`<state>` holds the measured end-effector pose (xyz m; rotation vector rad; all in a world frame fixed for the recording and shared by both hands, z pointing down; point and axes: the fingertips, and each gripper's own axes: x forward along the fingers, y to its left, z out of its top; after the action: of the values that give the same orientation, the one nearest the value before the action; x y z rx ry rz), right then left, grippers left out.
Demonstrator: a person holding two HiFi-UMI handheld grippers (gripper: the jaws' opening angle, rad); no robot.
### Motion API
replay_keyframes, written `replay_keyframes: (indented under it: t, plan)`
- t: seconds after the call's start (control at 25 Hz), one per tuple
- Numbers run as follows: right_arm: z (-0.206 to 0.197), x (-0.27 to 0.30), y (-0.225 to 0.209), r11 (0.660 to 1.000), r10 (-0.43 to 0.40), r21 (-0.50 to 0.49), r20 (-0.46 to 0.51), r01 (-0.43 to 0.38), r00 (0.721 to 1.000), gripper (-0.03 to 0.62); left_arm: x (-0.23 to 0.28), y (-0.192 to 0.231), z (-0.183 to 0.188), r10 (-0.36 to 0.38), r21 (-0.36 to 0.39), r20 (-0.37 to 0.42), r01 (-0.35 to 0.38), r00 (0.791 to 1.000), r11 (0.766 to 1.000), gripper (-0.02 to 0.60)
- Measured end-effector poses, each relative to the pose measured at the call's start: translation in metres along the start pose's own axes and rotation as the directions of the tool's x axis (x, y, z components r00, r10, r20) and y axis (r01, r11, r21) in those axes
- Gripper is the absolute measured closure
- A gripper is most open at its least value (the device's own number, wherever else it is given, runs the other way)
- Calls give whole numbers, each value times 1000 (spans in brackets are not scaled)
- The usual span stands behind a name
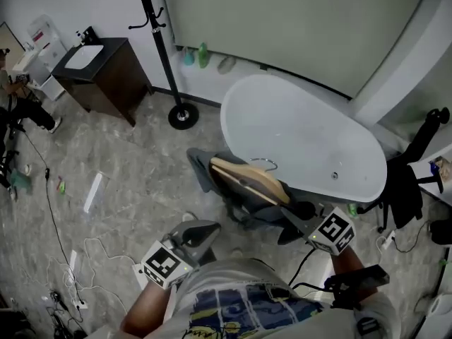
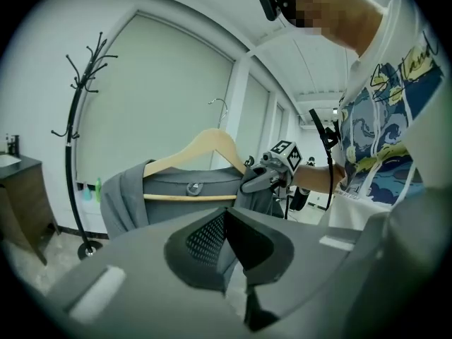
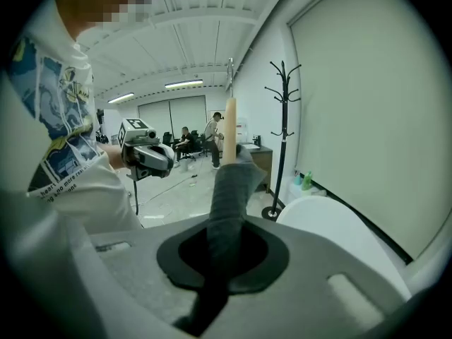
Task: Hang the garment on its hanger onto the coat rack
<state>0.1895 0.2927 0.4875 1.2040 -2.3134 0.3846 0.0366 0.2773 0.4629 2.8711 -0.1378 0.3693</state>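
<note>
A grey garment (image 1: 205, 167) hangs on a wooden hanger (image 1: 251, 181) with a metal hook, held in the air beside the bathtub. My right gripper (image 1: 295, 216) is shut on the garment's shoulder over one hanger end; grey cloth (image 3: 229, 189) runs up from between its jaws (image 3: 224, 249). My left gripper (image 1: 205, 233) is lower left of the garment, apart from it, shut with nothing in it (image 2: 229, 249). Its view shows the hanger (image 2: 205, 143) and the garment (image 2: 183, 193) side on. The black coat rack (image 1: 157, 34) stands at the far left by the wall, its hooks bare (image 2: 90, 55).
A white bathtub (image 1: 304, 133) lies right behind the garment. A dark cabinet with a sink (image 1: 106, 73) stands left of the rack's round base (image 1: 182, 116). Cables (image 1: 70, 260) trail over the marble floor. Black equipment (image 1: 406, 182) stands at the right. People sit far back (image 3: 185, 138).
</note>
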Motion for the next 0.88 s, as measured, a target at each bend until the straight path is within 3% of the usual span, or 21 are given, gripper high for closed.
replay_keyframes:
  t: [0.2, 0.6, 0.88]
  plan:
    - [51, 63, -35, 999, 33, 6, -5, -33, 999, 583, -15, 77, 10, 24, -9, 22, -23, 999, 1000, 578]
    - [217, 198, -125, 991, 103, -90, 62, -97, 993, 583, -55, 225, 54, 25, 100, 8, -26, 1000, 995, 578]
    - [341, 285, -214, 967, 176, -204, 117, -150, 977, 583, -50, 323, 91, 145, 68, 76, -150, 987, 986, 578]
